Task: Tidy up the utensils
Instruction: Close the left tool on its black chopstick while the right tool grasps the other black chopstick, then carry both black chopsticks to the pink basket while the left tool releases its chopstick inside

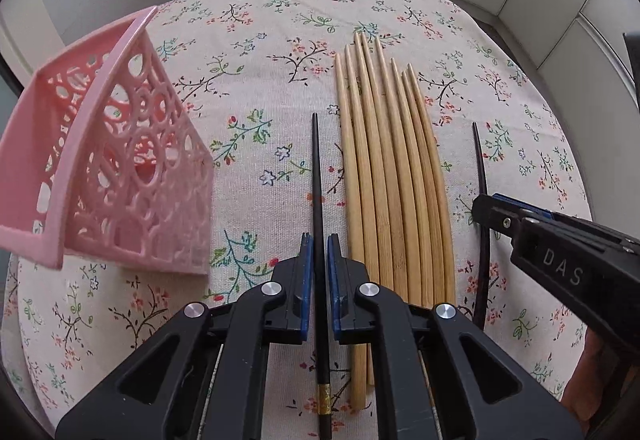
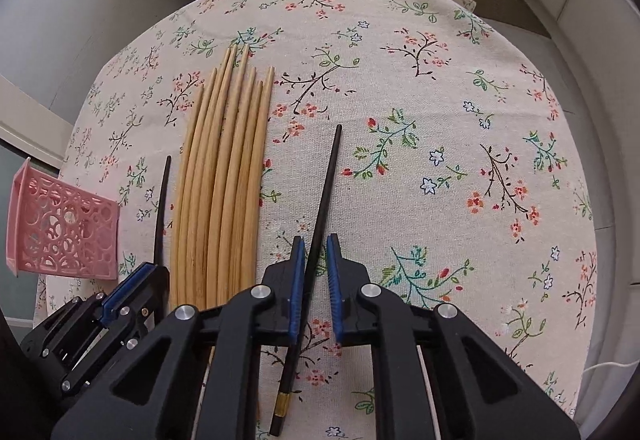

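Chopsticks are what is being sorted: nearest, one black chopstick (image 1: 319, 200) is pinched between the closed jaws of the left gripper (image 1: 319, 240), and a second black chopstick (image 2: 320, 220) is clamped likewise, at a slant, by the right gripper (image 2: 313, 240). Between the two, a bundle of bamboo chopsticks (image 1: 384, 168) is left flat on the floral cloth (image 1: 260, 40). Farther left, the pink basket (image 1: 120, 168) is seen lying tipped and seemingly empty, so the task is judged barely begun.
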{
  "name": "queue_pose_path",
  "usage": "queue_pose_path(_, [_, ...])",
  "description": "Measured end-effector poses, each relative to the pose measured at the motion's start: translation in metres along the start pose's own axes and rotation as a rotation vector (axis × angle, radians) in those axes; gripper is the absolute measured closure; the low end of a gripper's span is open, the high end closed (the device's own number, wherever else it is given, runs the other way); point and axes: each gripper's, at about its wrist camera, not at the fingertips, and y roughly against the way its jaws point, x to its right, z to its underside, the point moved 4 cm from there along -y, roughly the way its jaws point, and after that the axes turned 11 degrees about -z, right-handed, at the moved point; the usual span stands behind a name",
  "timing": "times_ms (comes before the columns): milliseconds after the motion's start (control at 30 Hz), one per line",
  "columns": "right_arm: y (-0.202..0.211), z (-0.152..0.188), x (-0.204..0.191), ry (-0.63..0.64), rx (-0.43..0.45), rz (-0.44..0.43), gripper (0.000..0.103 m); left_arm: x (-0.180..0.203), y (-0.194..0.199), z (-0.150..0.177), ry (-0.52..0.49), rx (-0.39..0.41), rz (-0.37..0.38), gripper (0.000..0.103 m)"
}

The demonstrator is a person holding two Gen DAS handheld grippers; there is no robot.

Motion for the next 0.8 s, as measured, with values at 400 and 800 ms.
queue_pose_path(400, [0.062,-0.002,-0.001,-0.047,0.178,-0.135,0.098,-0.012,0.054,0.003,0.063,0.159,0.144,0.099])
queue_pose_path(800, [0.115,0.004,-0.029,0.054,0.381,-0.123,0.098,-0.029,0.112,0.007,0.081,0.332,0.24,0.099])
